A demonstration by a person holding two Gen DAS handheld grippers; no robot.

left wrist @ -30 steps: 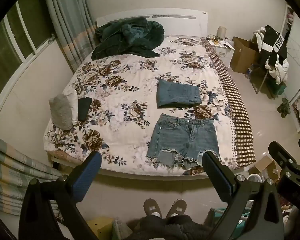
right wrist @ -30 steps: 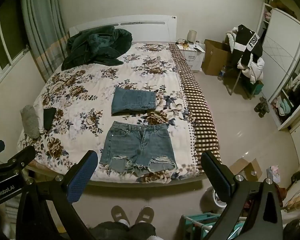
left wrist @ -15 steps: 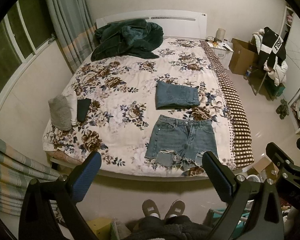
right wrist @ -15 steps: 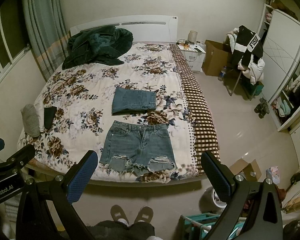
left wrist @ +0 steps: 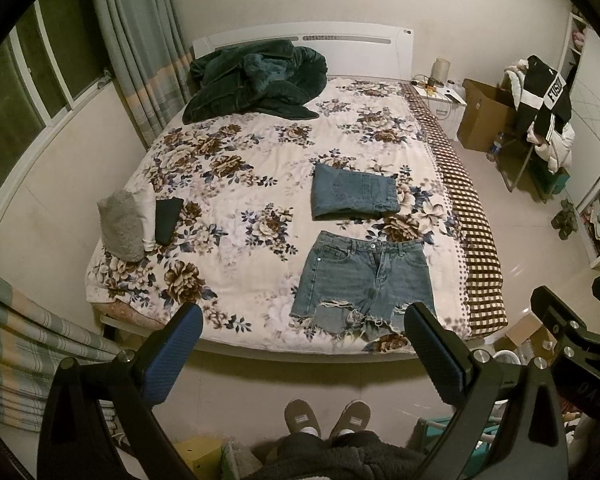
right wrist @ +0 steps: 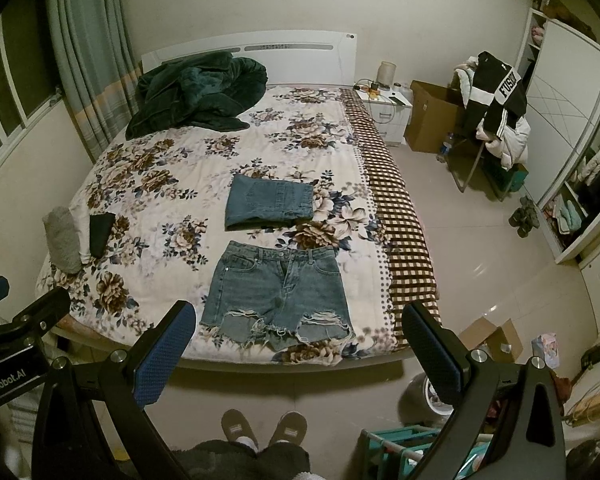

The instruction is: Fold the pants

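Note:
Frayed blue denim shorts (left wrist: 364,280) lie flat and unfolded near the foot of the floral bed (left wrist: 228,184), waistband toward the headboard; they also show in the right wrist view (right wrist: 276,292). A folded denim garment (left wrist: 354,196) lies just beyond them, and shows in the right wrist view too (right wrist: 270,202). My left gripper (left wrist: 300,344) is open and empty, held above the floor short of the bed's foot. My right gripper (right wrist: 300,340) is open and empty at the same distance.
A dark green blanket (left wrist: 256,76) is heaped by the headboard. Grey, white and black folded items (left wrist: 136,220) lie at the bed's left edge. A chair with clothes (right wrist: 496,108), cardboard boxes (right wrist: 432,116) and a wardrobe (right wrist: 572,152) stand to the right. My slippered feet (left wrist: 328,420) are on the floor.
Both grippers have shifted slightly; the bed and shorts sit marginally differently in view. The clothes have not moved and both jaws stay open.

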